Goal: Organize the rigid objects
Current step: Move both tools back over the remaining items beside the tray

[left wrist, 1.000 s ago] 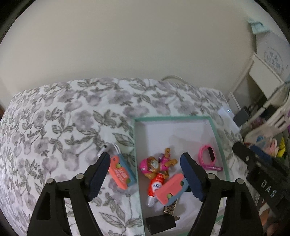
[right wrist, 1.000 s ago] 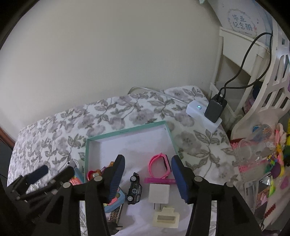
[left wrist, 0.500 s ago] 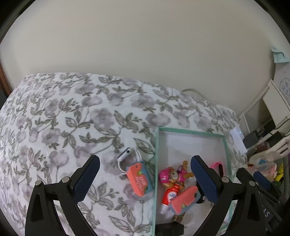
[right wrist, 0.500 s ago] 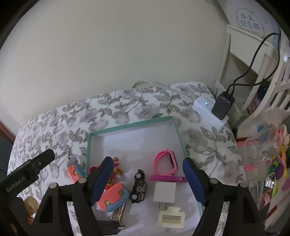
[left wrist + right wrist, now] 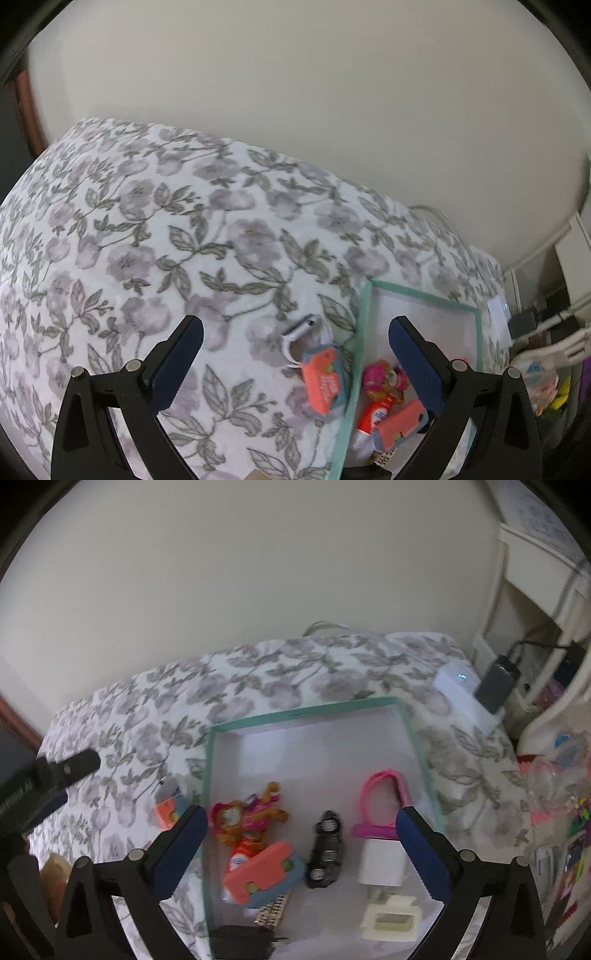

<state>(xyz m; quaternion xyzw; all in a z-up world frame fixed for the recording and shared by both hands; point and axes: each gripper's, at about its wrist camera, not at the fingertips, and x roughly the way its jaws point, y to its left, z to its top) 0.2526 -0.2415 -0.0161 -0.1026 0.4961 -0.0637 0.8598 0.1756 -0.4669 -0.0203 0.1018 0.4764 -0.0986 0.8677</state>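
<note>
Both grippers have just spread wide with nothing between them — left gripper (image 5: 295, 349) pitched down over the orange tag (image 5: 323, 380) outside the tray (image 5: 421, 746), right gripper (image 5: 301, 834) above the toy car (image 5: 327, 845) at six o'clock inside it.

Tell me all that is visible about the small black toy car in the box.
The toy car is small and black, plastic by its look, lying with its pale round wheels showing, so seemingly on its side or back. It lies lengthwise on the white floor of the green-rimmed box, between the coral case and the white charger. No gripper touches it.
</note>
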